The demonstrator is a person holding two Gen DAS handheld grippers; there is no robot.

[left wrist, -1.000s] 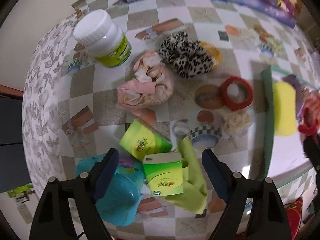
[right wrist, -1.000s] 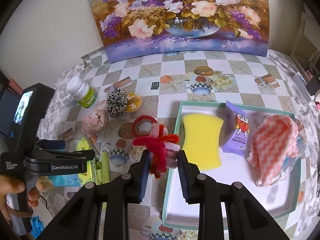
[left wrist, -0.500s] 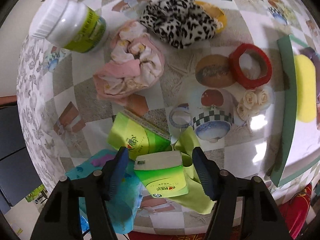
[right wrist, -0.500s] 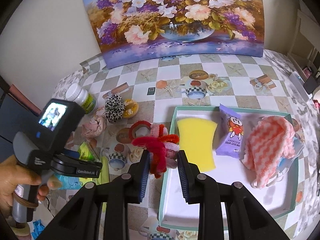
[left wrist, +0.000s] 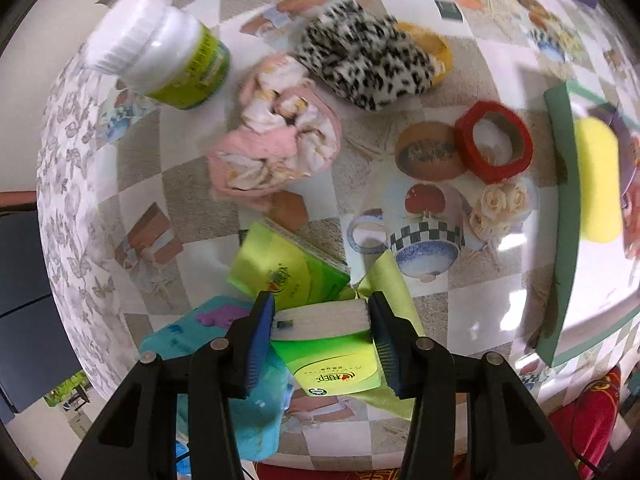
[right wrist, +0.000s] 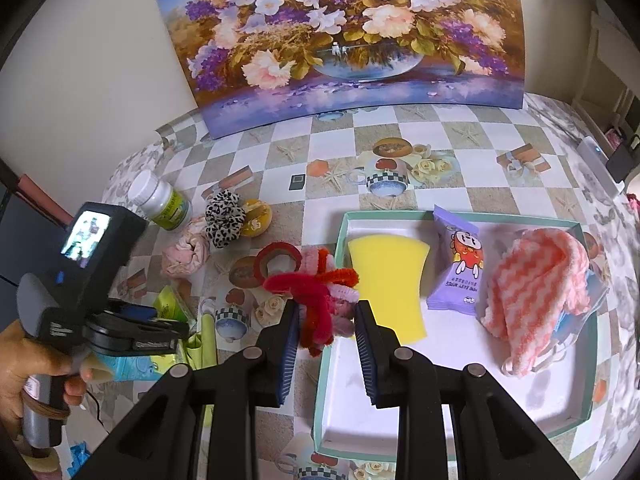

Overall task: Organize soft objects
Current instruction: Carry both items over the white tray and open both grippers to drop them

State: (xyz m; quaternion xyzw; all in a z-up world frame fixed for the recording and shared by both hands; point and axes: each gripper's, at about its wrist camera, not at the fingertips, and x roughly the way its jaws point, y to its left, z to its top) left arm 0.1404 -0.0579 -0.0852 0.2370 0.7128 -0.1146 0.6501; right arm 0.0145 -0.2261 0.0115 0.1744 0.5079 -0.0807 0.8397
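Observation:
My left gripper (left wrist: 320, 320) is shut on a green tissue pack (left wrist: 324, 344) at the table's near edge, beside a second green pack (left wrist: 280, 268). My right gripper (right wrist: 326, 316) is shut on a bundle of red and pink fuzzy pipe cleaners (right wrist: 320, 296), held over the left rim of the green-edged tray (right wrist: 576, 424). The tray holds a yellow sponge (right wrist: 388, 276), a purple wipes packet (right wrist: 458, 268) and a pink-and-white striped cloth (right wrist: 536, 292). A pink crumpled cloth (left wrist: 276, 148) and a leopard scrunchie (left wrist: 368, 68) lie on the table.
A white bottle with a green label (left wrist: 168, 60), a red tape ring (left wrist: 496, 140), a yellow round thing (left wrist: 432, 52) behind the scrunchie and a teal packet (left wrist: 240, 412) are on the checkered tablecloth. A flower painting (right wrist: 352, 40) leans against the back wall.
My left gripper moved down onto the green tissue pack and closed on it. My right gripper stayed shut on the pipe cleaners, hardly moving.

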